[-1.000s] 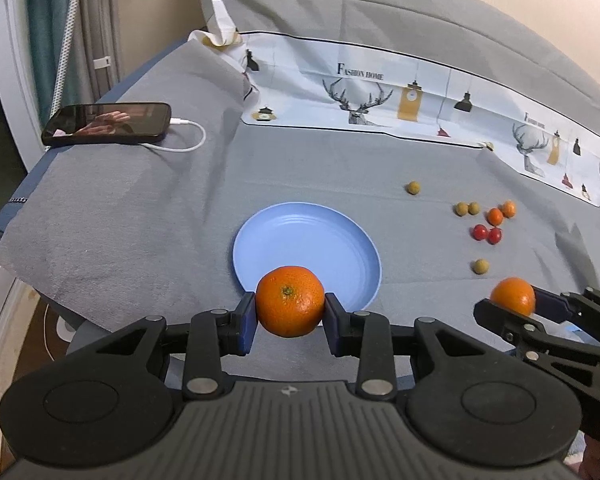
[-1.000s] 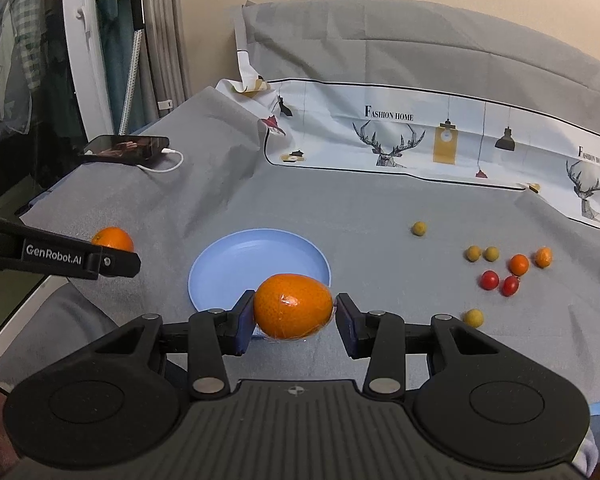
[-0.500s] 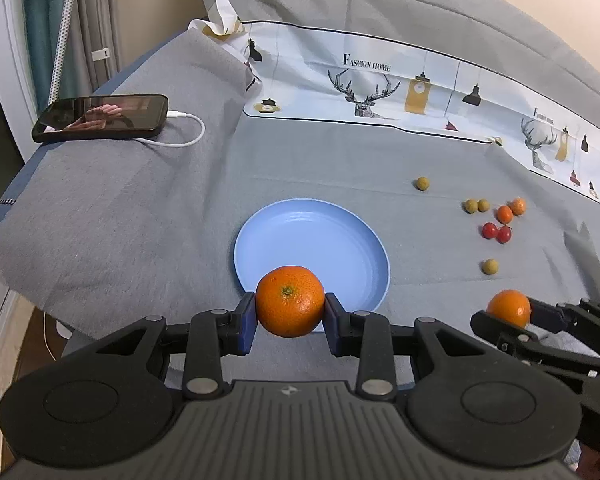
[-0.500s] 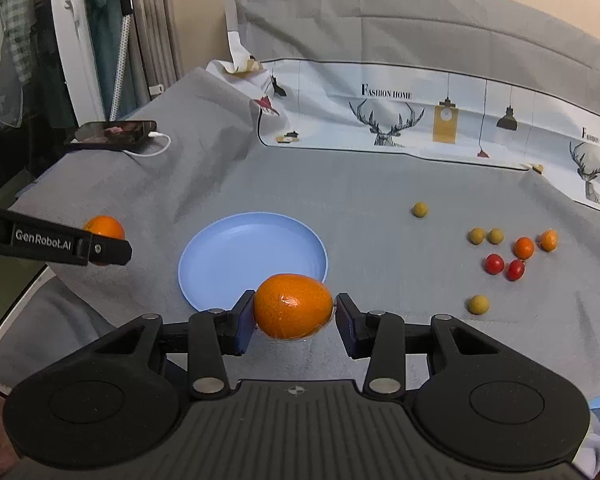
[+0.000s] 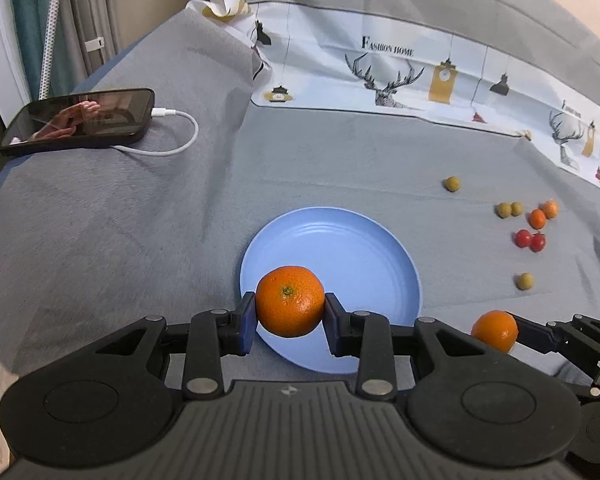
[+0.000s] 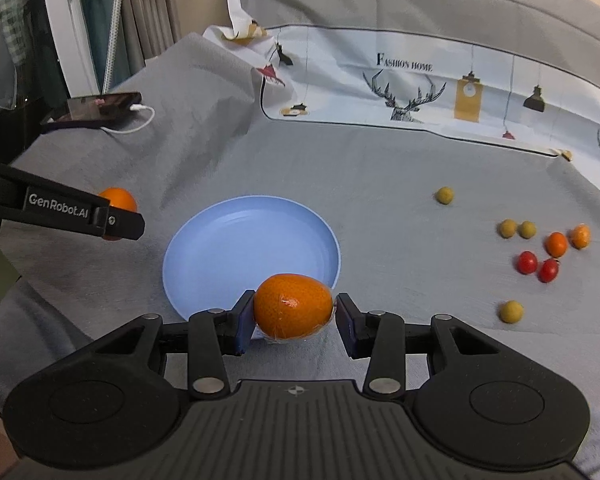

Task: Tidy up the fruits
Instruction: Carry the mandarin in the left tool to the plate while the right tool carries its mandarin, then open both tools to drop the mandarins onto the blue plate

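Observation:
My left gripper [image 5: 290, 307] is shut on a round orange mandarin [image 5: 290, 301], held above the near rim of the blue plate [image 5: 340, 252]. My right gripper [image 6: 294, 312] is shut on a second, more oval mandarin [image 6: 292, 306], just over the plate's [image 6: 240, 248] near right edge. The right gripper's mandarin also shows in the left wrist view [image 5: 495, 330] at the lower right, and the left one in the right wrist view [image 6: 118, 200] at the left. Several small cherry tomatoes and olive-like fruits [image 6: 540, 248] lie scattered on the grey cloth to the right of the plate.
A black phone [image 5: 80, 120] on a white charging cable [image 5: 176, 140] lies at the far left of the cloth. A printed white cloth with deer [image 5: 400, 80] runs along the back. The table edge drops off at the left and front.
Both grippers have moved forward and lower toward the plate, each keeping its mandarin. The plate and the small fruits look larger and nearer in both views.

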{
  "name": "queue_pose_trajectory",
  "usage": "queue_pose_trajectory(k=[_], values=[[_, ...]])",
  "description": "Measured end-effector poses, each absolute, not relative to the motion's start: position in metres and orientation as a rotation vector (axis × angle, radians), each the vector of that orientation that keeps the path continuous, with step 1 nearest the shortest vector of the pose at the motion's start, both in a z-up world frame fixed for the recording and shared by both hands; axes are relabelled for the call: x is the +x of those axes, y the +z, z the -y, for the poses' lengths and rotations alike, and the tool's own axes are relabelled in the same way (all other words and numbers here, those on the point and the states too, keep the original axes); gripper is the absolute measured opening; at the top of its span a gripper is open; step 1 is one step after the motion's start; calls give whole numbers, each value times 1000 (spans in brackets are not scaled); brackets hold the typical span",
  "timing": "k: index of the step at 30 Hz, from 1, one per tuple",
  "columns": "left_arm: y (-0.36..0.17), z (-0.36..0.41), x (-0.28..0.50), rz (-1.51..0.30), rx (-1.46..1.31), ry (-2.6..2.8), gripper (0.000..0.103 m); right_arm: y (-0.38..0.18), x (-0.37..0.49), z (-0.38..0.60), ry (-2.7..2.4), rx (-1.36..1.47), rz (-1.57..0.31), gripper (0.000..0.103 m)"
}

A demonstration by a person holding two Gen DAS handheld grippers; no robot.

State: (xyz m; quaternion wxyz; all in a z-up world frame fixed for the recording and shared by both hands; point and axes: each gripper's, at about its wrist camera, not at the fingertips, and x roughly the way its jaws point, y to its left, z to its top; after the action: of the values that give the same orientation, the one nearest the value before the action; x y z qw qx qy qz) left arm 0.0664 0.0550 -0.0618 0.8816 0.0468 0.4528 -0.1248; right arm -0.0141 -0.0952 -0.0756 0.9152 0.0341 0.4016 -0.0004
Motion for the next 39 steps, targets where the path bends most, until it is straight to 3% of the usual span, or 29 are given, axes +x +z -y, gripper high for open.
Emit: queue_pose_trajectory(k=[17,19,20,21,23,29,39], values=[[-123,-36,130,-1028,186,-239,42,-124,55,88,57,-13,-918,44],[-119,-37,131,-1002,180,-254,68,-121,62,87,72,-30,-900,46],[-114,-37,131,-978,179,-254,93,-118,64,88,65,-35,-886,52],[-106,-39,127,-935,176,-248,103,-114,65,88,58,-47,-871,66],[-94,-40,118,-873,179,-247,103,-103,60,89,50,-75,-843,83],[-76,-51,80,-895,191,-227,103,-82,17,92,41,-54,-876,98],[-50,-68,5,-859,182,-178,103,-52,-51,78,10,-58,-796,102]])
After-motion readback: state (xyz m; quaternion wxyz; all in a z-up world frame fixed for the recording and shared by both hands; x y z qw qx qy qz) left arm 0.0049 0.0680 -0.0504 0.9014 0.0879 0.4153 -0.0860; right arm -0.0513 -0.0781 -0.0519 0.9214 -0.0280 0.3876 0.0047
